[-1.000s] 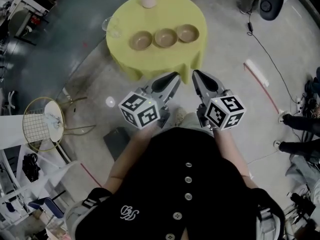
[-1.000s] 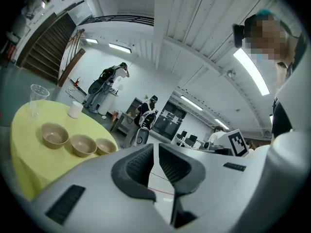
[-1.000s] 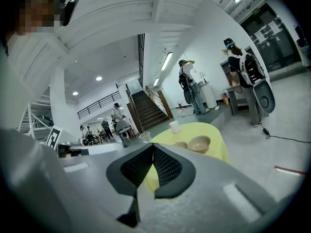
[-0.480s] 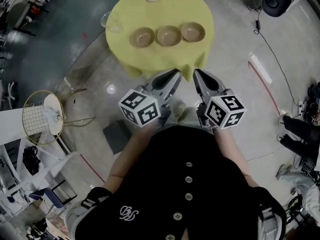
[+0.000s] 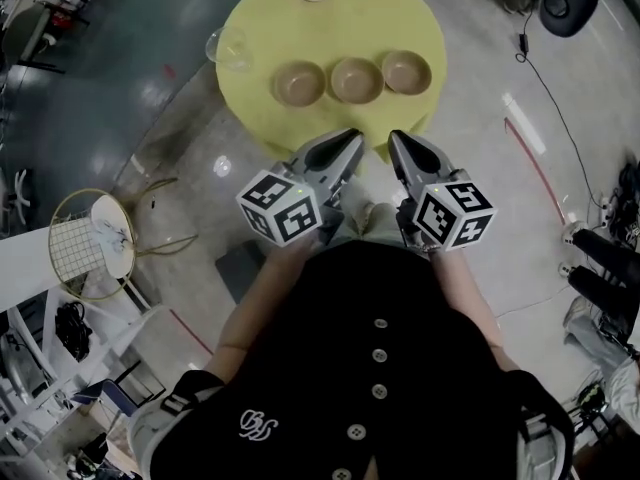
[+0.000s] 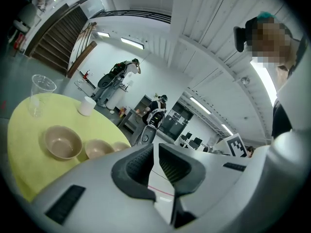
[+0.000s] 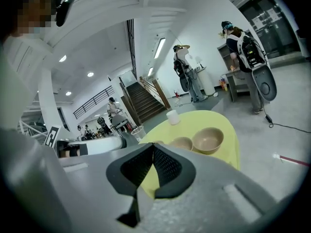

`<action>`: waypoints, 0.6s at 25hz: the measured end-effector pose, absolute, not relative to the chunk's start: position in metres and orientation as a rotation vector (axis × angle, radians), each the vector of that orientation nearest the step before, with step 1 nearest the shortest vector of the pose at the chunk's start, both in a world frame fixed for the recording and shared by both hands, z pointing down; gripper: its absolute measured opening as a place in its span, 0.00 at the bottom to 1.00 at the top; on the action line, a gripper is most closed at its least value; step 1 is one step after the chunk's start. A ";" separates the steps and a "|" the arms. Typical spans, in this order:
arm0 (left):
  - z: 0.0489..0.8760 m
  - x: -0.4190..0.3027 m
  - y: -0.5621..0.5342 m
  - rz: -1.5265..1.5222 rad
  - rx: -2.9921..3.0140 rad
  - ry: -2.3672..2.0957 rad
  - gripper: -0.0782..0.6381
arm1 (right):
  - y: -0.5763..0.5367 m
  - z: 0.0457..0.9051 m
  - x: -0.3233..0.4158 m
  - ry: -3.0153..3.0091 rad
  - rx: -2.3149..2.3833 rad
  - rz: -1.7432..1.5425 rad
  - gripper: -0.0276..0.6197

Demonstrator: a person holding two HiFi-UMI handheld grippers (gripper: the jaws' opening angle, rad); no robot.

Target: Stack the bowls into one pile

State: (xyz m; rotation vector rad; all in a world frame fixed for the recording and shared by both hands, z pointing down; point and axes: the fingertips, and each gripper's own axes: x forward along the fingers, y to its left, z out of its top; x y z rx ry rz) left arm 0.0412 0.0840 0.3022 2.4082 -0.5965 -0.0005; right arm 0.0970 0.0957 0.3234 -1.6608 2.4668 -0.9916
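Left gripper (image 5: 352, 140), right gripper (image 5: 396, 140) nearer bowls (image 5: 357, 80)

A polished grey concrete floor (image 5: 480, 198) spreads around a round table (image 5: 360, 18) draped in yellow-green cloth. A red line (image 5: 548, 188) is marked across the floor to the right, and a gold wire-framed piece (image 5: 90, 243), probably a small side table or chair, stands off to the left. White walls (image 6: 160, 76) rise to a white panelled ceiling (image 6: 209, 18) fitted with long strip lights (image 6: 132, 43), while a dark staircase (image 7: 146, 98) climbs at the far side toward a railed upper landing (image 7: 92, 103).
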 end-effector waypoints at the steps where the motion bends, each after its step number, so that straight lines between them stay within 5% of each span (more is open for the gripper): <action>1: 0.302 0.039 0.076 0.001 2.407 -0.588 0.16 | 0.088 0.324 0.096 2.457 -1.670 -0.992 0.05; 15: 0.306 0.023 -0.005 0.079 2.433 -0.368 0.16 | 0.013 0.334 0.074 2.288 -1.819 -1.024 0.05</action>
